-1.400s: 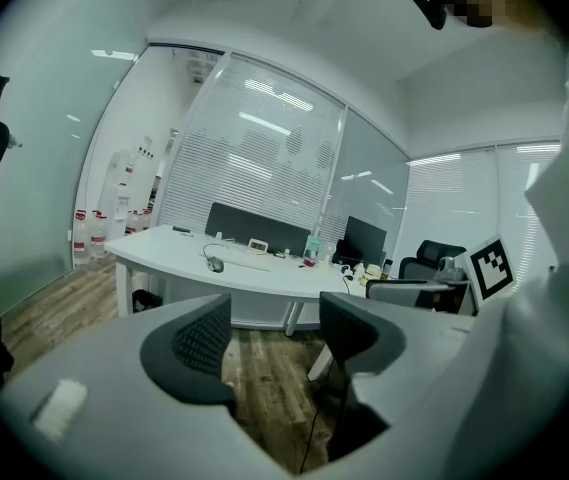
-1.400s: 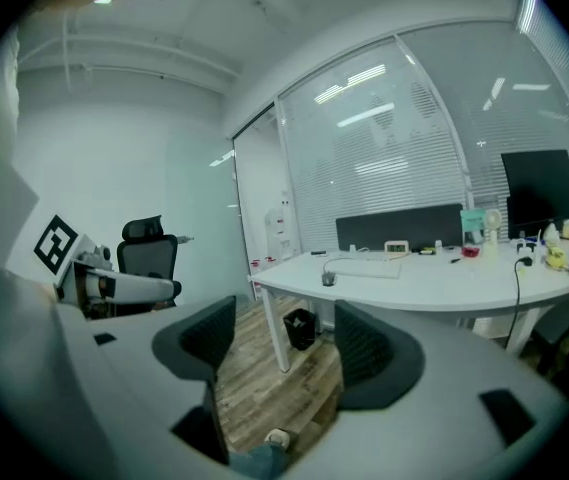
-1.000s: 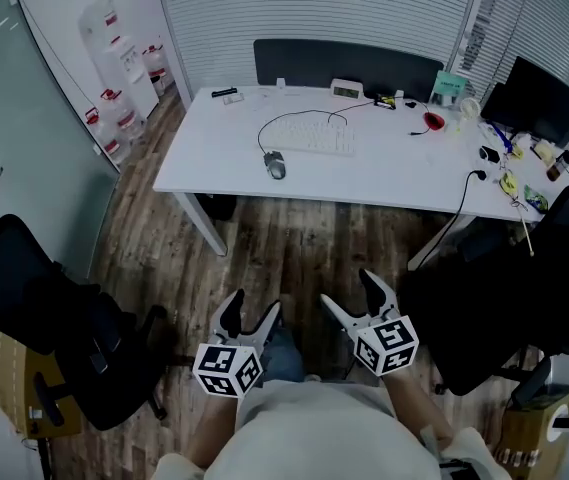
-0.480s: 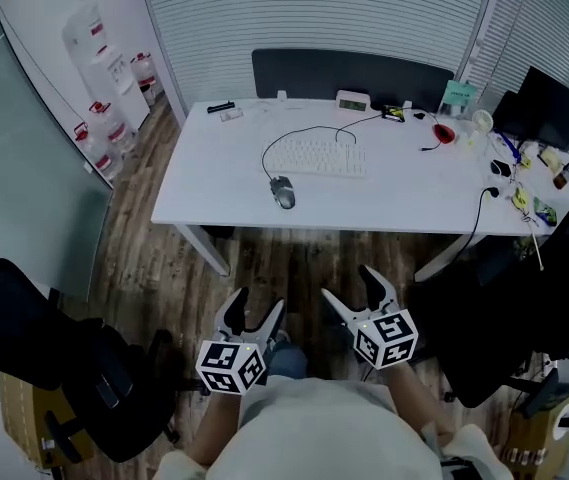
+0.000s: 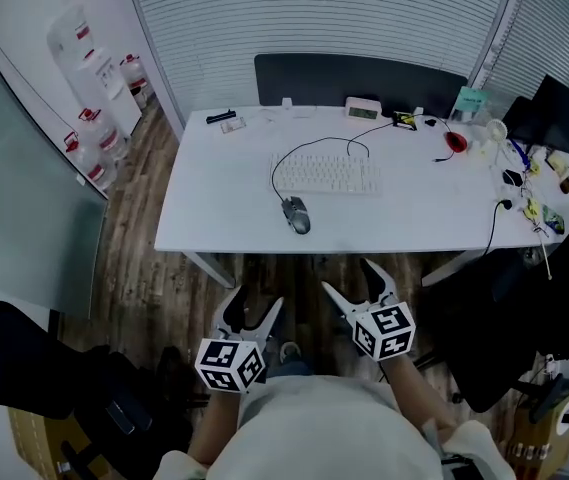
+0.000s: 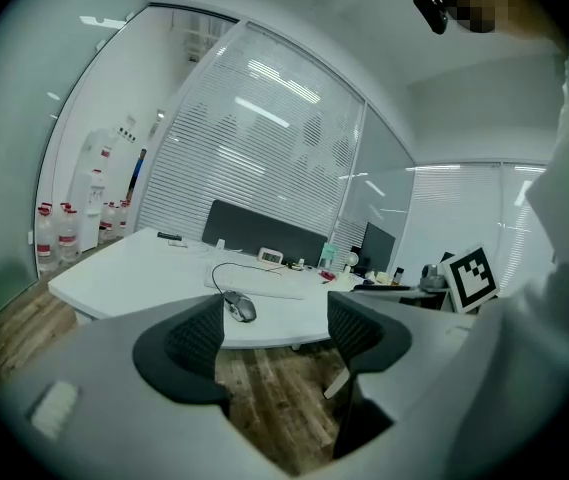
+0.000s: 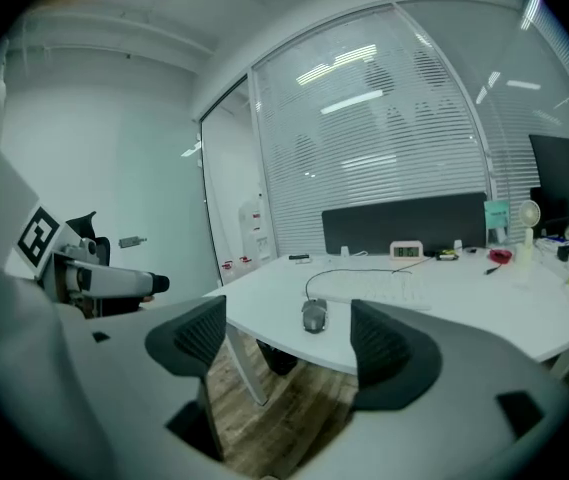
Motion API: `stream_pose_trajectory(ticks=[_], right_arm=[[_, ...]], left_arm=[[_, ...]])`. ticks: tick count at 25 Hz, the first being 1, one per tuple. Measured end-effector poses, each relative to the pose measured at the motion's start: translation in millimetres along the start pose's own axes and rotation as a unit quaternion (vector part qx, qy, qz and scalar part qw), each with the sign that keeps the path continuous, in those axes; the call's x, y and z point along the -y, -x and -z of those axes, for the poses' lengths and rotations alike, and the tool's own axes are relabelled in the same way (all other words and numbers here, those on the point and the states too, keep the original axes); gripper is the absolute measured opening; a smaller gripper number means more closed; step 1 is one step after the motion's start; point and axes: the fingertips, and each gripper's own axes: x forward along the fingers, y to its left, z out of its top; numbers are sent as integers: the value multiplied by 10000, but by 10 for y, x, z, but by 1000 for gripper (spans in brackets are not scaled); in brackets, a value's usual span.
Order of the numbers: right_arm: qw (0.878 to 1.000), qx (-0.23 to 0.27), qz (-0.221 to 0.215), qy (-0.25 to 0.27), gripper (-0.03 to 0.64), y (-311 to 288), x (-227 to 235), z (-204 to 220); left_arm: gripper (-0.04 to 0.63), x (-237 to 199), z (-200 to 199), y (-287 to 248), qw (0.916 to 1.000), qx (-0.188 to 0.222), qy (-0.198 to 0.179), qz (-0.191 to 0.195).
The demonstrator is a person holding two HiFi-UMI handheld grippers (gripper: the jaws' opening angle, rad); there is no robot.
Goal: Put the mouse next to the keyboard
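A grey wired mouse (image 5: 297,214) lies on the white desk (image 5: 224,183), near its front edge and just below the left end of the white keyboard (image 5: 330,175); its cable loops back to the keyboard. The same mouse (image 6: 241,309) appears far ahead between the left jaws, and the mouse (image 7: 314,315) again between the right jaws. My left gripper (image 5: 249,311) and right gripper (image 5: 352,287) hang over the wood floor in front of the desk, both open and empty, well short of the mouse.
Black office chairs stand at the lower left (image 5: 34,378) and at the right (image 5: 524,308). The desk's right end holds a monitor (image 5: 564,113), cables and small clutter. A clock (image 5: 362,108) sits at the back. Water bottles (image 5: 89,128) line the left wall.
The view has moved closer to the desk; the desk and mouse sit lower and nearer in the head view. Both grippers stay open, held at the same place before the person.
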Motion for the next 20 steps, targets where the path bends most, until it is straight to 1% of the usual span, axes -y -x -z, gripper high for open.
stream_pose_trajectory(ticks=[7, 12, 20], right_arm=[[9997, -145, 102, 140, 365, -661, 95, -41], [9985, -446, 123, 289, 365, -1170, 159, 57], [9942, -1022, 292, 181, 364, -1939, 360, 333]], left_arm=[[314, -410, -115, -315, 9999, -75, 14, 103], [314, -667, -174, -507, 9999, -109, 81, 107], [314, -935, -197, -698, 9995, -244, 149, 162]])
